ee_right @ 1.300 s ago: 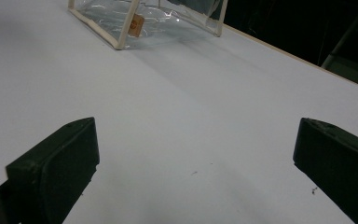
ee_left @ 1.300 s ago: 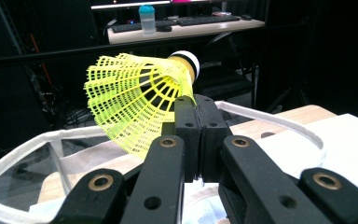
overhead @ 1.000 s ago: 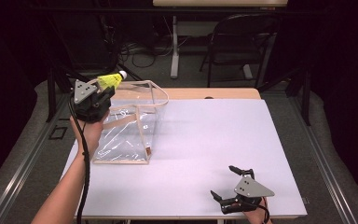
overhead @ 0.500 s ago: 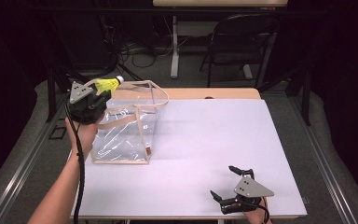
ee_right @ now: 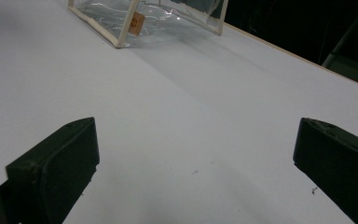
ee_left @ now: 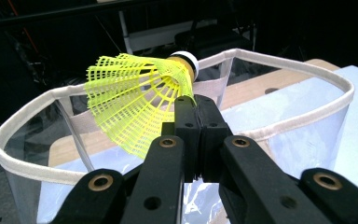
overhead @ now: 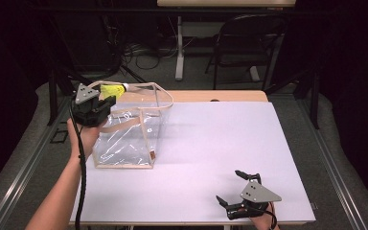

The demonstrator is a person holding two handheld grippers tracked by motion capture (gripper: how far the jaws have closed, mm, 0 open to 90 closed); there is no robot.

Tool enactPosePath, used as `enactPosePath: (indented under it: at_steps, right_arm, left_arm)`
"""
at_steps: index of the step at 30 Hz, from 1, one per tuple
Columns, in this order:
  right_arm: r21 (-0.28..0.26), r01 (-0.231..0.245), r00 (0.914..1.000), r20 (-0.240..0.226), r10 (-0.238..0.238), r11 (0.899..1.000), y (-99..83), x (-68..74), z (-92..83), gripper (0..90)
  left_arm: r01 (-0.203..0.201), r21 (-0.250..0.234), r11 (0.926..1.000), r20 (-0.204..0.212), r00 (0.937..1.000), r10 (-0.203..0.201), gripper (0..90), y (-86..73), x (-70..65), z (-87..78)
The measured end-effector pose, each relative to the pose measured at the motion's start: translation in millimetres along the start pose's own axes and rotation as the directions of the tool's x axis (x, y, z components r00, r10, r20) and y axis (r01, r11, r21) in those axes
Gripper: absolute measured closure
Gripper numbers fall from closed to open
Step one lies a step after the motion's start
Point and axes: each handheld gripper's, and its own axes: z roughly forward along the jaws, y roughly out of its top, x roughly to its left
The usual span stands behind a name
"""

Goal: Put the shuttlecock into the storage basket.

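Observation:
A yellow shuttlecock (overhead: 112,90) (ee_left: 135,95) with a white cork tip is held by its skirt in my left gripper (overhead: 106,101) (ee_left: 196,109), which is shut on it above the left rim of a clear plastic bag (overhead: 127,136) (ee_left: 303,112) with cream trim. The bag stands open on the white table (overhead: 220,143). My right gripper (overhead: 234,188) (ee_right: 196,154) rests open near the table's front edge, with nothing between its jaws. In the right gripper view, the bag (ee_right: 140,14) lies far off at the top.
A wooden strip (overhead: 211,96) runs along the table's far edge. A black chair (overhead: 249,43) and a desk leg (overhead: 179,48) stand beyond it on the grey floor. A black cable (overhead: 80,182) trails from the left gripper along the forearm.
My left gripper has moved the shuttlecock lower and a little leftward, closer to the bag's rim. The right gripper has stayed put.

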Motion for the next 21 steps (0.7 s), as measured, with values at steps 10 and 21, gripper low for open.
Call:
enactPosePath:
  at_steps: [10, 21]
  right_arm:
    - [-0.001, 0.002, 1.0, 0.0, -0.002, 1.0, 0.0, 0.0, 0.0, 0.0]
    - [0.001, 0.0, 1.0, -0.001, 0.0, 1.0, 0.0, 0.2, 0.0, 0.0]
  left_arm:
    - [-0.02, 0.047, 0.9987, 0.01, 0.9998, 0.019, 89.3, 2.4, 2.7, 2.8]
    - [-0.045, 0.1, 0.9939, 0.021, 0.9989, 0.043, 89.2, 4.4, 6.0, 5.6]
